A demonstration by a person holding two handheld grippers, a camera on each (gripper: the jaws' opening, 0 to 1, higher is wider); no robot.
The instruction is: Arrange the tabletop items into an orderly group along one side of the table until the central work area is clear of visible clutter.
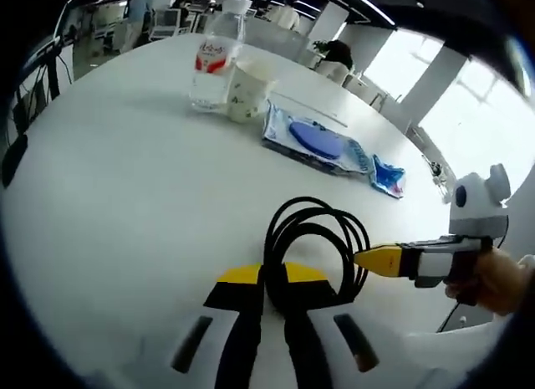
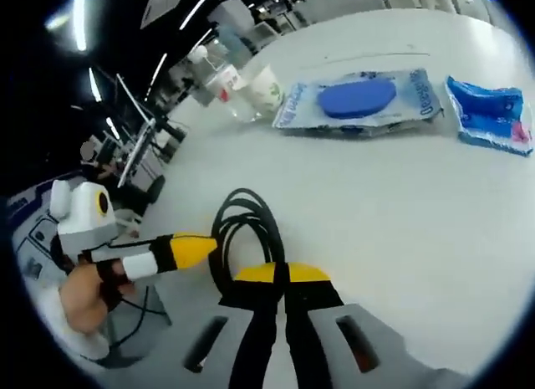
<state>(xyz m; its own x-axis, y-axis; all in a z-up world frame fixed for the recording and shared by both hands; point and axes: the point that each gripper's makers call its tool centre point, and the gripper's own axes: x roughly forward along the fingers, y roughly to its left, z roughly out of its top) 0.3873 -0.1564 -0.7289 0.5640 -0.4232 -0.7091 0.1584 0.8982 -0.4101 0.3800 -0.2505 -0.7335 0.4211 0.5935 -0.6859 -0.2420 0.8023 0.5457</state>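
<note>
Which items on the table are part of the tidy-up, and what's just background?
Job:
- black cable, between both grippers' jaws
- water bottle
- paper cup
- blue pad packet
- small blue packet

Background:
- office chairs
- desks with monitors

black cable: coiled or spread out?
Coiled. The black cable lies in stacked loops on the white table; the left tool and right tool are both shut on it.
</note>
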